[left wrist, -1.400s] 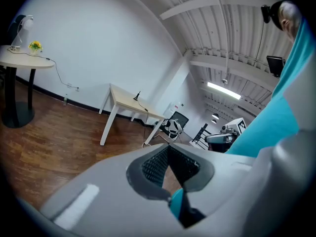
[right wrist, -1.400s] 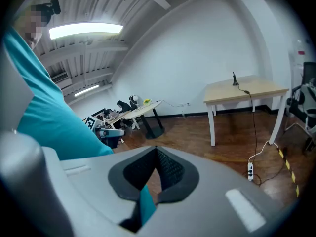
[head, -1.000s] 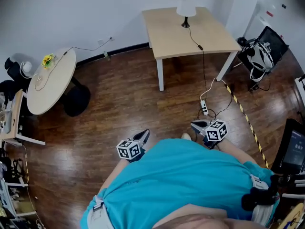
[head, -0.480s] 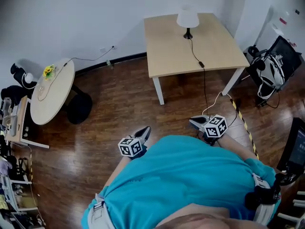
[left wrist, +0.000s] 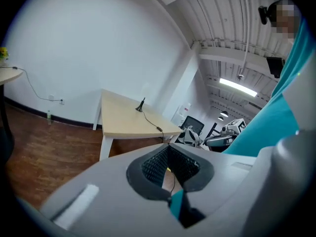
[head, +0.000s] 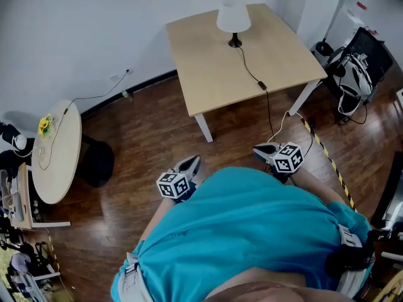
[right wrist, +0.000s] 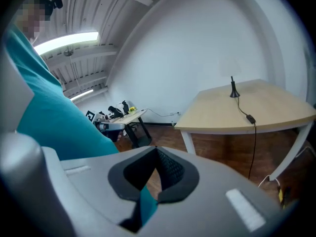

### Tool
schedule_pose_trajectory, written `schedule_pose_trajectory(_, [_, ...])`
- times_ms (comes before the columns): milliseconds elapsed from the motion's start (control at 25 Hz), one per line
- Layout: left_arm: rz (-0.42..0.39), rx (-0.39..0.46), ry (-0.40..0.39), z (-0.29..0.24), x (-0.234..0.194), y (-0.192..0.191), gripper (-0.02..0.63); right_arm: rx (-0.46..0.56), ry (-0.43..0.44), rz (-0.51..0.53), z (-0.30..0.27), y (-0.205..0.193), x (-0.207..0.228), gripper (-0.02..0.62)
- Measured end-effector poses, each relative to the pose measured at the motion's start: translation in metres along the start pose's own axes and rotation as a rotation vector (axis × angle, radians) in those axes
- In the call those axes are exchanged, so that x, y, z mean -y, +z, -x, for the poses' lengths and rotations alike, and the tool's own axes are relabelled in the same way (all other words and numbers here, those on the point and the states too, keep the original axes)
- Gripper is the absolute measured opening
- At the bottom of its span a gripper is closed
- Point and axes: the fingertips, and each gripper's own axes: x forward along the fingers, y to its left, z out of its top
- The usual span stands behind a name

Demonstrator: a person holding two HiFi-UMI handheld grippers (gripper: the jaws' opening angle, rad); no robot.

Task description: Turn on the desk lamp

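The desk lamp [head: 233,19] with a white shade and black base stands at the far side of a beige table [head: 214,74]. Its black cord with an inline switch [head: 261,85] runs across the top and off the near edge. I hold both grippers low by my waist, well short of the table. The left gripper [head: 189,165] is shut with nothing in it, and so is the right gripper [head: 261,150]. The left gripper view shows the lamp's base [left wrist: 141,105] and the table [left wrist: 123,125] beyond its shut gripper [left wrist: 168,154]. The right gripper view shows the lamp's base [right wrist: 233,91], the switch [right wrist: 250,118] and its shut gripper [right wrist: 157,156].
A round table [head: 58,156] with yellow flowers [head: 45,125] stands at the left by the white wall. A black chair with gear on it [head: 356,65] sits right of the beige table. Yellow-black tape [head: 330,163] and cables lie on the wooden floor.
The beige table and lamp have come nearer and larger in every view, and the round table has slid to the left edge. Both grippers stay shut at my waist.
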Motion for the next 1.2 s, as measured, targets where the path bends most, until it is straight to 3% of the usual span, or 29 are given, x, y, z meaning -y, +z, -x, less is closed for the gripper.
schedule_pose_trajectory(80, [-0.028, -0.012, -0.050, -0.005, -0.030, 0.035, 0.110, 0.013, -0.031, -0.002, -0.024, 0.028, -0.001, 0.002])
schedule_pose_trajectory(200, [-0.044, -0.054, -0.126, -0.015, -0.065, 0.058, 0.110, 0.038, -0.101, -0.052, -0.048, 0.050, 0.008, 0.002])
schedule_pose_trajectory(320, [-0.053, -0.103, -0.185, -0.058, -0.089, 0.095, 0.110, 0.037, -0.157, -0.091, -0.060, 0.086, 0.040, 0.002])
schedule_pose_trajectory(440, [-0.054, -0.151, -0.240, -0.111, -0.084, 0.136, 0.110, 0.026, -0.193, -0.145, -0.048, 0.123, 0.070, 0.002])
schedule_pose_trajectory(560, [-0.078, -0.191, -0.280, -0.153, -0.071, 0.148, 0.110, 0.033, -0.232, -0.212, -0.024, 0.128, 0.104, 0.002])
schedule_pose_trajectory(680, [-0.112, -0.234, -0.277, -0.204, -0.060, 0.155, 0.110, 0.051, -0.241, -0.260, -0.002, 0.126, 0.155, 0.002])
schedule_pose_trajectory(880, [-0.213, -0.256, -0.233, -0.283, -0.036, 0.153, 0.110, 0.101, -0.171, -0.232, 0.020, 0.118, 0.239, 0.002])
schedule_pose_trajectory(1200, [-0.230, -0.337, -0.100, -0.426, -0.013, 0.135, 0.110, 0.138, -0.060, -0.193, 0.069, 0.139, 0.382, 0.002])
